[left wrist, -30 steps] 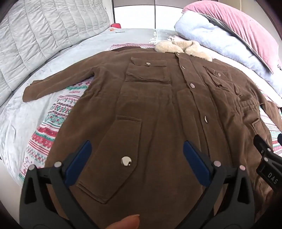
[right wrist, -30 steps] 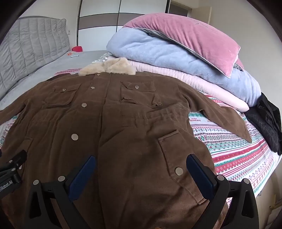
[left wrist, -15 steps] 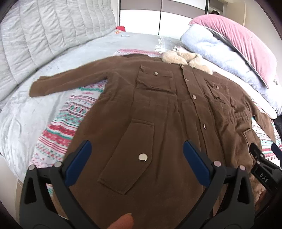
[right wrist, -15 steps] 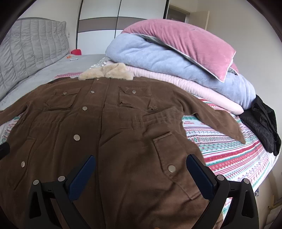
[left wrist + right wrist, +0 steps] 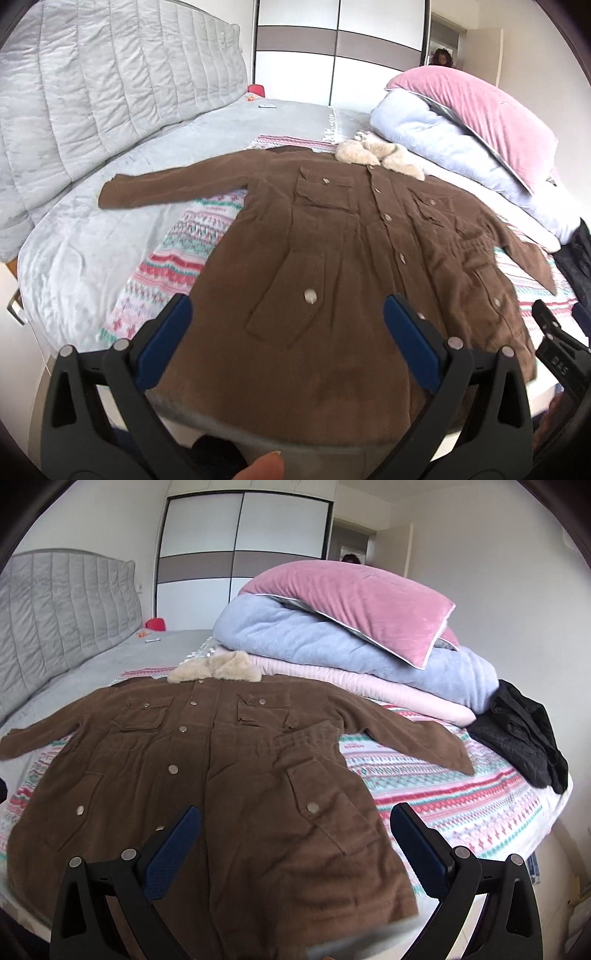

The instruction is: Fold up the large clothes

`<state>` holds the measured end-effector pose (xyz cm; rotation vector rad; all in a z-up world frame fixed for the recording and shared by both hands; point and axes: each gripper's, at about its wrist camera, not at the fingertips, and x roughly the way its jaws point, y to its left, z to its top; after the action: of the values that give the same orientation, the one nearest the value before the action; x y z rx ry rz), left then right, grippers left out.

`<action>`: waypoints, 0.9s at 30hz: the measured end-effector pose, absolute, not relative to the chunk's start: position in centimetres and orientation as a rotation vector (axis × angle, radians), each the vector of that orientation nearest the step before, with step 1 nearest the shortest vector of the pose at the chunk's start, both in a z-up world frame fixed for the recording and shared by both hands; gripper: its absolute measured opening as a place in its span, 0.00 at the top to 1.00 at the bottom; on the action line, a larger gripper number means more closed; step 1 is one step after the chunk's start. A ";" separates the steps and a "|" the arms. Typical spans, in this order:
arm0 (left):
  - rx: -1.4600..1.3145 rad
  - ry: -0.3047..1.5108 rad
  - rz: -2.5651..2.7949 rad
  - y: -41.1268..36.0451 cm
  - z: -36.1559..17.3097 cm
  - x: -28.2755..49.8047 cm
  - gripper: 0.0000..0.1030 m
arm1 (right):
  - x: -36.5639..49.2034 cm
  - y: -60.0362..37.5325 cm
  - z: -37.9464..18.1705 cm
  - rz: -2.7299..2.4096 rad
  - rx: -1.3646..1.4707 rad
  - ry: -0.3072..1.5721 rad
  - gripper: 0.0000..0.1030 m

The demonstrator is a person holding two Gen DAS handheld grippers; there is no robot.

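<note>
We log a home bedroom: a bed with grey quilted headboard, stacked duvets and pink pillow along its right edge, sliding wardrobe behind.

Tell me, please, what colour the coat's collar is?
Cream, a fluffy collar on the brown coat; clearest in the right wrist view.

"DAS" — white letters, right gripper

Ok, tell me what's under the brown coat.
The brown coat lies on a patterned blanket, which shows beside both sleeves; a grey bedspread lies further left. Whatever sits directly beneath the coat's body is covered.
</note>
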<state>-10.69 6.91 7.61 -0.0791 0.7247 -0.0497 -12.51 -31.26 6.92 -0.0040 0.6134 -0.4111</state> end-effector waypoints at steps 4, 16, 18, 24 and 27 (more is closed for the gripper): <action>-0.081 0.740 -0.067 7.6 8.5 -14.6 0.00 | -16.0 -30.9 6.8 -0.401 0.030 0.639 0.00; -0.133 0.726 -0.089 8.9 9.6 -25.6 0.00 | -27.8 -25.3 10.1 -0.384 0.009 0.625 0.00; -0.128 0.708 -0.078 9.0 10.0 -26.3 0.00 | -29.0 -24.8 11.1 -0.405 0.003 0.598 0.00; -0.114 0.692 -0.085 9.1 10.2 -27.2 0.00 | -29.7 -24.1 12.4 -0.411 0.012 0.571 0.00; -0.110 0.694 -0.080 9.0 10.0 -27.1 0.00 | -29.4 -24.0 12.2 -0.413 0.008 0.579 0.00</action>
<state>-27.11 9.02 10.01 -0.1104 0.6939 -0.0804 -29.40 -24.03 12.21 0.0078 0.5790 -0.4134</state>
